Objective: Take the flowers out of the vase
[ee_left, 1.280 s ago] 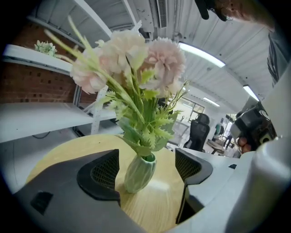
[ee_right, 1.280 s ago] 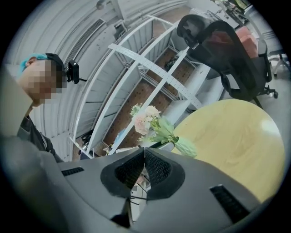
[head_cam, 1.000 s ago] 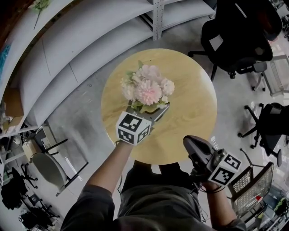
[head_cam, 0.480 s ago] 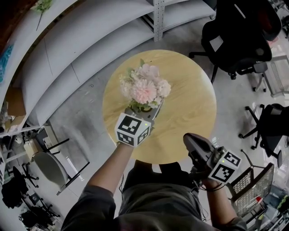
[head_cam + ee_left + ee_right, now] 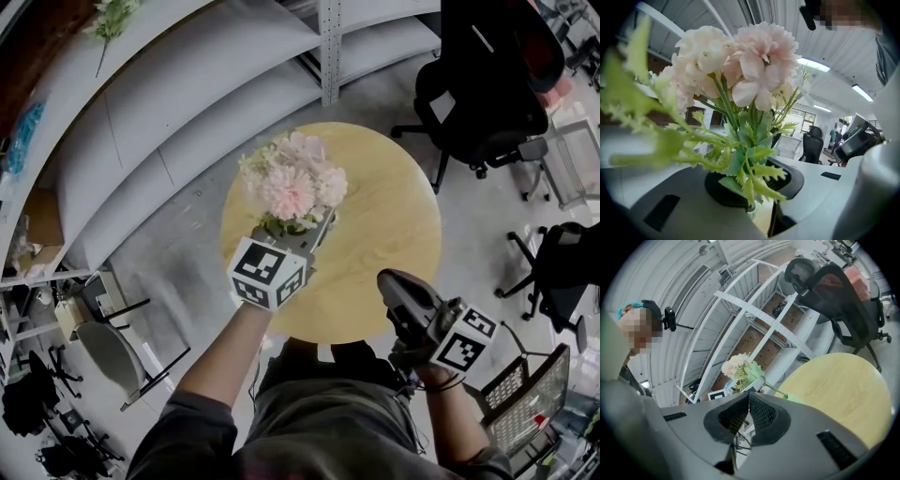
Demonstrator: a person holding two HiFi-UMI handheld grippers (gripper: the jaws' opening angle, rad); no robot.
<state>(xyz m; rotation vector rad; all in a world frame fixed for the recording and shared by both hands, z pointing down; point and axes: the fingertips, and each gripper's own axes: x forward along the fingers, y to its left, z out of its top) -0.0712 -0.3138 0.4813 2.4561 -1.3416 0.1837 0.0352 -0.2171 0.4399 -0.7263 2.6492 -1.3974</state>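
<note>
- The flowers (image 5: 291, 183), a bunch of pale pink blooms with green fern-like leaves, are held in the left gripper (image 5: 317, 228) over the left part of the round wooden table (image 5: 394, 216).
- In the left gripper view the jaws are closing on the bunch. The leafy stems run down between the two dark pads, which nip them low down, and the blooms stand upright above.
- In the right gripper view the bunch is off to the side, raised clear of the tabletop. One thin green stem (image 5: 776, 391) slants out below it towards the table's edge.
- I cannot make out the vase in any view.
- The right gripper (image 5: 386, 281) hangs over the near edge of the table, well apart from the flowers. Its ribbed pads are pressed together with nothing between them.
- Each gripper carries its marker cube at the back, and the person's forearms reach up to them from the bottom of the head view.
- Behind the table runs a long grey shelf unit (image 5: 187, 84), with another sprig of greenery (image 5: 108, 19) lying on its top level.
- A black office chair (image 5: 478, 94) stands on the grey floor beyond the table's right side.
</note>
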